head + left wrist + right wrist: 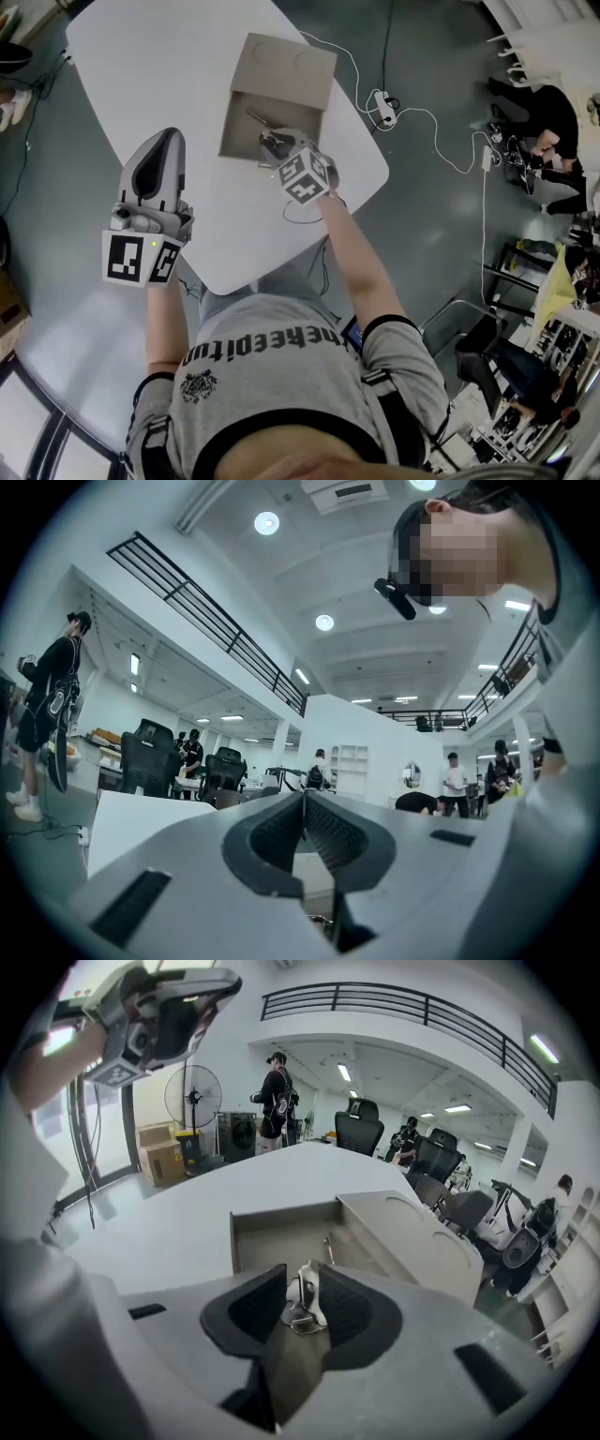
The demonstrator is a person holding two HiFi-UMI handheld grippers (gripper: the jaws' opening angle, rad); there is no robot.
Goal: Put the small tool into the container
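A beige box-shaped container (239, 117) lies open on the white table (159, 66), its lid (286, 64) folded back. A thin metal piece (255, 118) lies inside it. My right gripper (273, 144) hangs over the container's near edge, angled down. In the right gripper view its jaws (302, 1279) stand parted, with the small shiny metal tool (305, 1305) loose between the pads, above the container (281, 1232). My left gripper (169, 139) is held above the table's left side, apart from the box. Its jaws (304, 795) are shut and empty.
The table's rounded near edge (281, 267) is close to the person's body. White cables and a power strip (384, 105) lie on the floor to the right. People and office chairs (548, 122) are farther right. A standing fan (192, 1096) and a cardboard box (157, 1152) stand beyond the table.
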